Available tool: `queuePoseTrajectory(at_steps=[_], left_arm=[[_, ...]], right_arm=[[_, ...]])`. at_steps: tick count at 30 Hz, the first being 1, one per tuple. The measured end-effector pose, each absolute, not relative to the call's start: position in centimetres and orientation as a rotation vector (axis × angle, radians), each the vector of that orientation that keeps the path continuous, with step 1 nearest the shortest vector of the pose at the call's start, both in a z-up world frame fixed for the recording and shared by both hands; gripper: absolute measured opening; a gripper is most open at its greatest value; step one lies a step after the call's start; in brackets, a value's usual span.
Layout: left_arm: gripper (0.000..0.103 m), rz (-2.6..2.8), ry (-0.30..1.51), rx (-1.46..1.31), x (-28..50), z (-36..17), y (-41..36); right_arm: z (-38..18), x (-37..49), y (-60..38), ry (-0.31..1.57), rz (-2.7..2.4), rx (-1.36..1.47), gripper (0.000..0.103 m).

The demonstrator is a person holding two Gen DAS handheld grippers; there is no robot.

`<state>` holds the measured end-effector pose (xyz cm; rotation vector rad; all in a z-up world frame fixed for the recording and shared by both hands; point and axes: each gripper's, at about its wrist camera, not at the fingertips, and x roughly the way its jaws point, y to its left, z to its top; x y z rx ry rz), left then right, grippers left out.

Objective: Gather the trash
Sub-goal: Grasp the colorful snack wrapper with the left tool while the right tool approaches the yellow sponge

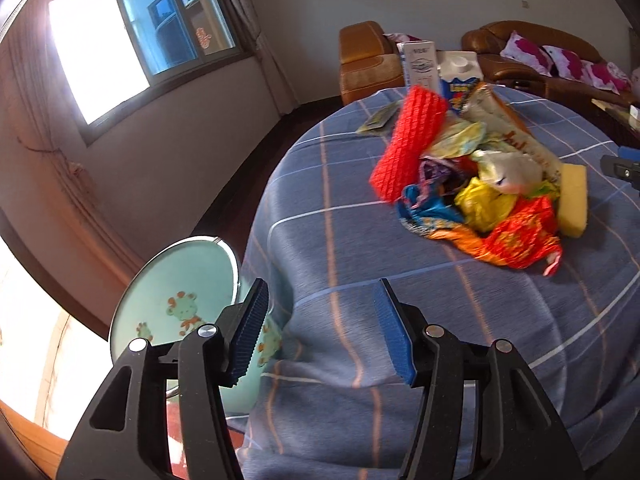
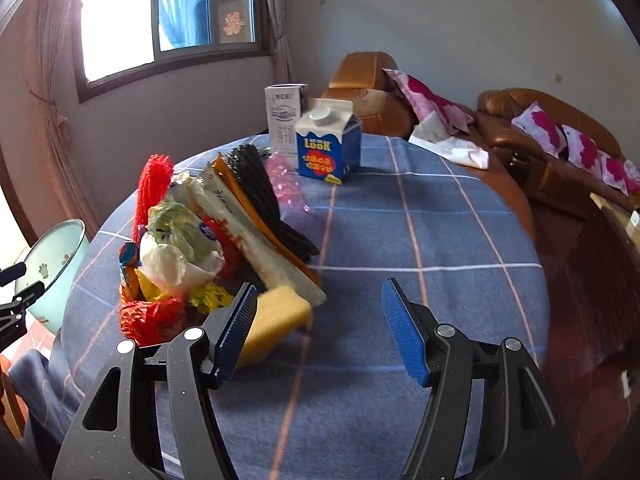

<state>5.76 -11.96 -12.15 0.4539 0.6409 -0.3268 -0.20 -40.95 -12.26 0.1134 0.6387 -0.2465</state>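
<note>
A round desk [image 2: 440, 216] under a blue plaid cloth fills the middle of both views, with brown leather sofas [image 2: 532, 148] and pink-and-white cushions at the upper right behind it. The trash lies heaped as a pile of crumpled wrappers [image 1: 476, 184] right of centre in the left wrist view and at centre left in the right wrist view. A red mesh sleeve [image 1: 408, 144] leans on the pile's left side, a black mesh sleeve [image 2: 268, 196] on its upper right side, and a yellow sponge [image 2: 276, 316] touches its near edge. Past the heap, toward the top centre, stand a blue milk carton [image 2: 328, 144] and a taller white carton [image 2: 284, 116] just beside it. A pale green basin [image 1: 176, 300] printed with cartoon animals sits off the desk's edge at lower left. The left hand-held gripper [image 1: 320, 328] hangs spread wide over the cloth at the desk's edge, holding nothing; the right hand-held gripper [image 2: 320, 328] is likewise spread wide and empty, its left pad just in front of the sponge.
</note>
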Motion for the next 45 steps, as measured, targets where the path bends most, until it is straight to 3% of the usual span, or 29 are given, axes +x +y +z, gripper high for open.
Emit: queuePoseTrajectory(at_steps=[3, 18, 20, 21, 24, 28, 45], left_arm=[[0.061, -0.342, 0.624, 0.483, 5.5, -12.4, -14.1], [0.061, -0.432, 0.629, 0.567, 11.2, -12.3, -20.6], [0.056, -0.437, 0.675, 0.562, 12.0, -13.1, -20.7], [0.047, -0.447, 0.703, 0.558, 12.2, -13.6, -20.6], [0.031, -0.477, 0.757, 0.507, 12.2, -14.3, -19.5], [0.022, -0.462, 0.749, 0.467, 11.0, -13.5, -18.0], [0.014, -0.227, 0.625, 0.235, 7.2, -9.9, -9.7]], right_arm=[[-12.6, -1.4, -41.8, 0.633, -0.261, 0.144, 0.065], [-13.7, -2.5, -41.4, 0.617, -0.245, 0.193, 0.07], [-13.8, -2.6, -41.7, 0.618, -0.249, 0.198, 0.07], [-13.9, -2.6, -41.7, 0.618, -0.25, 0.197, 0.071], [-14.0, -2.7, -41.8, 0.619, -0.248, 0.2, 0.071], [-14.1, -2.9, -41.6, 0.609, -0.244, 0.196, 0.074], [-14.1, -2.4, -39.1, 0.624, -0.217, 0.163, 0.074]])
